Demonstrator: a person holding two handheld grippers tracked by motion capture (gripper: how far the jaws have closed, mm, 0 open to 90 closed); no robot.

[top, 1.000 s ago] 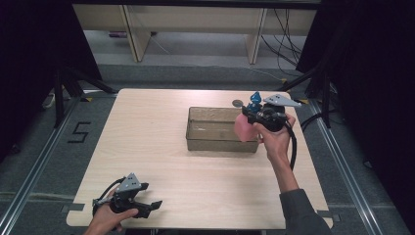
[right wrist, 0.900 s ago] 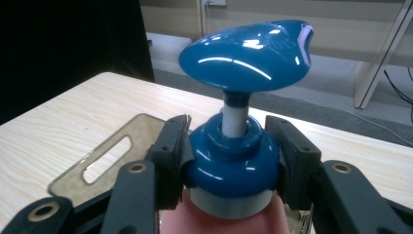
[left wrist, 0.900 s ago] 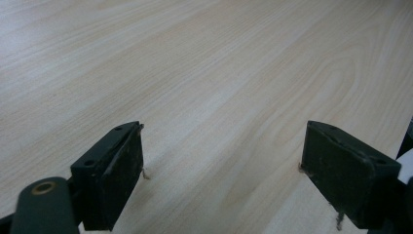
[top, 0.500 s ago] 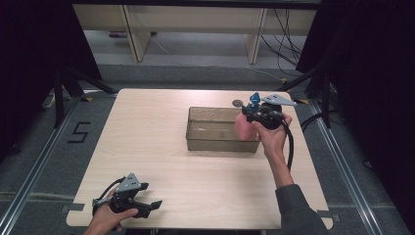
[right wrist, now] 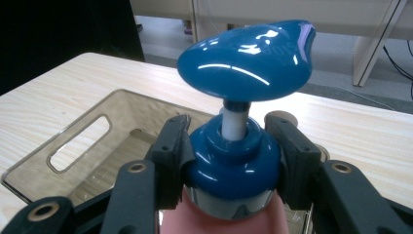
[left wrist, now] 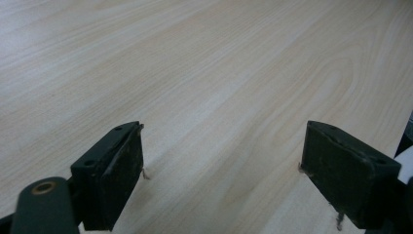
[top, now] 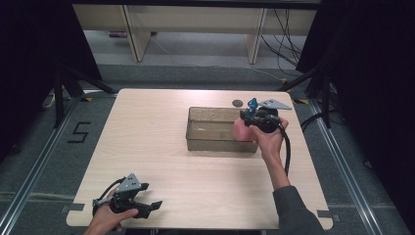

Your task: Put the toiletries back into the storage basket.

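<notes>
Table: pale wood table, dark floor around it, shelving legs at the top of the high view.
Right gripper: right gripper clenched on the blue collar of a pump bottle, one pad on each side; in the high view it sits right of centre, over the right end of the bin.
Bottle: pink body, chrome ring, blue pump head with faint raised lettering I cannot read.
Bin: clear brownish bin with a handle slot, just under the bottle.
Left gripper: left gripper released, jaws wide apart over bare wood; lower left of the high view.
Writing: a "5" on the floor, left of the table.
Disc: small dark disc on the table above the bin.
</notes>
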